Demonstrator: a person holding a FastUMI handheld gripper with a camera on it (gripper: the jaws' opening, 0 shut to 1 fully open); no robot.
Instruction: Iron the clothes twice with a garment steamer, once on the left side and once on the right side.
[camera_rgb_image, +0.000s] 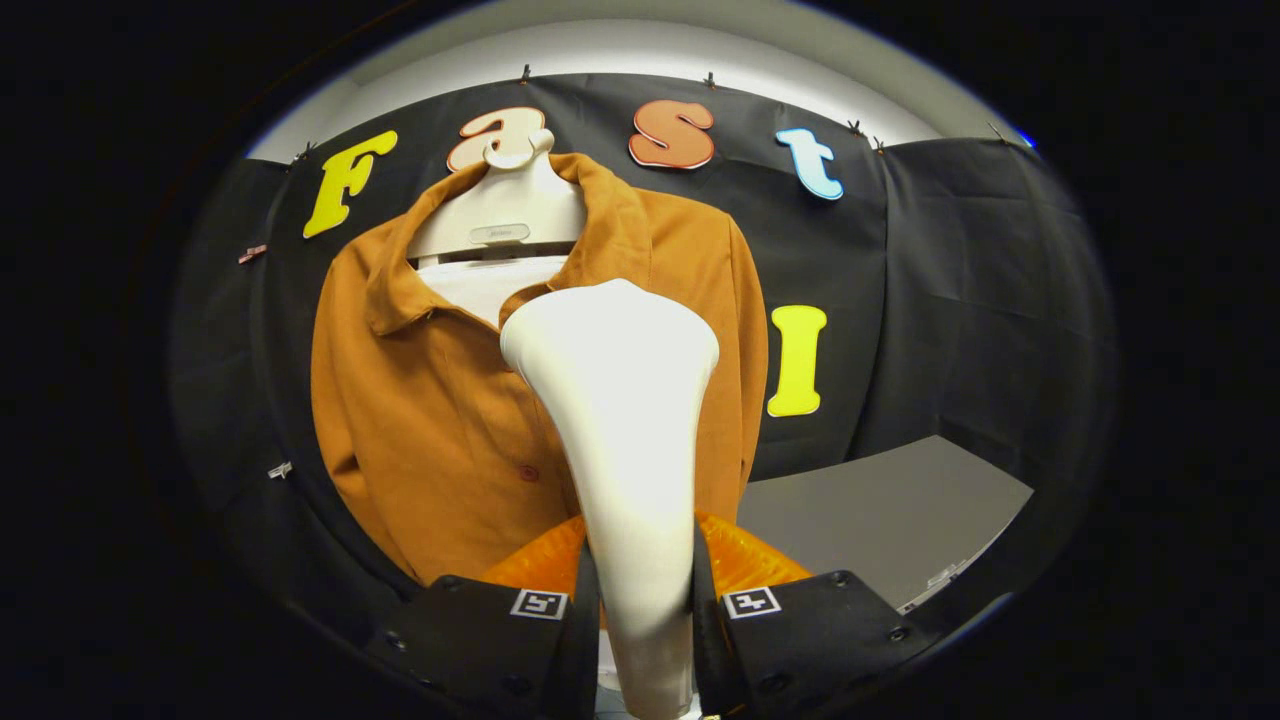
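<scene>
garment steamer (625, 420) upright between the fingers, head reaching ahead | gripper (645, 600) fingers clamped on its handle from both sides | brown shirt (440, 400) on white hanger form (500, 215) just beyond steamer head | grey table (880, 520) beyond the right finger

Brown shirt (440, 420) on white hanger form (500, 215)

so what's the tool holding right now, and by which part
The tool is shut on the steamer, both fingers pressing its narrow handle; the wide head points up, in front of the shirt.
</scene>
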